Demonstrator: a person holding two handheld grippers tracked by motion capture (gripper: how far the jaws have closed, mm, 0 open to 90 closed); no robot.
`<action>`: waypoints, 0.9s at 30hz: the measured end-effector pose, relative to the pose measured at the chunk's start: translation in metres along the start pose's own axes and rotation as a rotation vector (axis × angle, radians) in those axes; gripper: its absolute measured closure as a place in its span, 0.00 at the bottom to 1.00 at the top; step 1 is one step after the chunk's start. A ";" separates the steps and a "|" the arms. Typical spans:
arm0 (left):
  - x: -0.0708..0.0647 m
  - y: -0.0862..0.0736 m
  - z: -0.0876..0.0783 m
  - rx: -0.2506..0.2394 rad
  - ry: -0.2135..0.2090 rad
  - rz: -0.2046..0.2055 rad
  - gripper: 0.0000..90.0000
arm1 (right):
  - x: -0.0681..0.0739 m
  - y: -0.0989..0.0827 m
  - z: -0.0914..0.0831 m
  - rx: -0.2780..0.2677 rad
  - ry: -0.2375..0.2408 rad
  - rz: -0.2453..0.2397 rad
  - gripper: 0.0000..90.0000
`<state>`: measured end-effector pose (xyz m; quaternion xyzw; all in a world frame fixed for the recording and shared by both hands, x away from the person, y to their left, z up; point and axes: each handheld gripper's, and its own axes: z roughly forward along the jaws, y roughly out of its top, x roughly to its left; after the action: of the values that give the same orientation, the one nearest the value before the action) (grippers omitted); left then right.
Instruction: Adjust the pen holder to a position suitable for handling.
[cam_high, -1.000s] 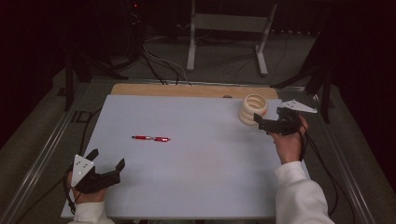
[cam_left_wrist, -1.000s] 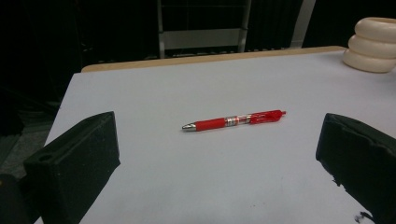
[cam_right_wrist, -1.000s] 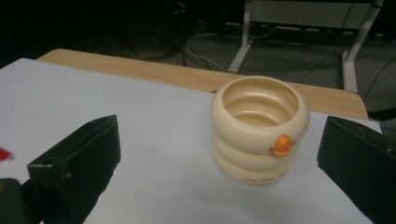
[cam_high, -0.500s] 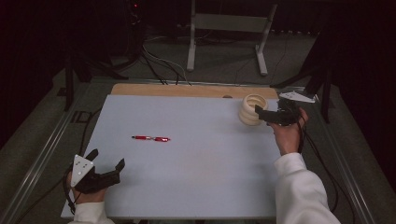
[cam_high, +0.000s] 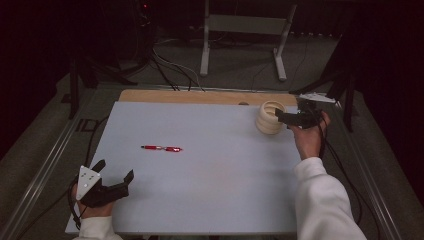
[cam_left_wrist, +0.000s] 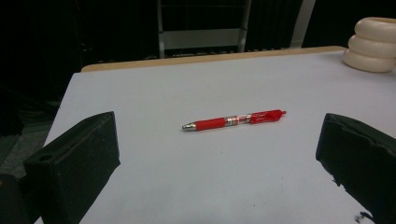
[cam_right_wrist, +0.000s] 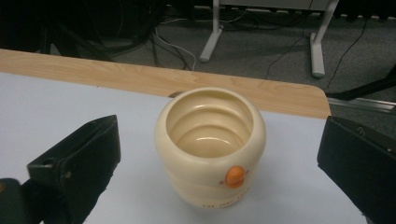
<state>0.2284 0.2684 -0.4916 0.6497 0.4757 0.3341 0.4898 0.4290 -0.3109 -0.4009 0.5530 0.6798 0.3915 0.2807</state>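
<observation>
Right hand-held gripper (cam_high: 286, 117), jaws spread, now closer beside cream pot (cam_high: 270, 117); left hand-held gripper (cam_high: 114, 172) unmoved, released; pen (cam_high: 161, 148) unmoved.

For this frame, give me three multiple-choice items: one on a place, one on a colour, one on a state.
1. Where does the cream holder stand?
A. near the table's far right corner
B. at the near left corner
C. on the floor

2. What colour is the pen?
A. blue
B. red
C. green

3. How are the right gripper jaws?
A. shut on the holder
B. shut on the pen
C. open, apart from the holder

Key: 1 A, the high view shows it by the wooden far edge on the right. 2 B, its barrel is red in the left gripper view. 3 C, the right gripper view shows bare table between each jaw and the holder.
</observation>
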 end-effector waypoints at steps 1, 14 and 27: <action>0.000 0.000 0.000 0.001 0.000 0.001 0.00 | 0.000 0.001 0.001 0.001 0.000 -0.001 0.00; 0.000 0.000 0.000 -0.002 -0.001 0.000 0.00 | -0.004 0.002 0.025 0.051 -0.006 0.029 0.00; 0.002 -0.001 -0.002 -0.011 0.002 -0.017 0.00 | -0.021 -0.009 0.055 0.130 -0.034 0.188 0.02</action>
<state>0.2266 0.2716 -0.4919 0.6427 0.4799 0.3332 0.4956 0.4743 -0.3199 -0.4390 0.6379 0.6440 0.3617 0.2180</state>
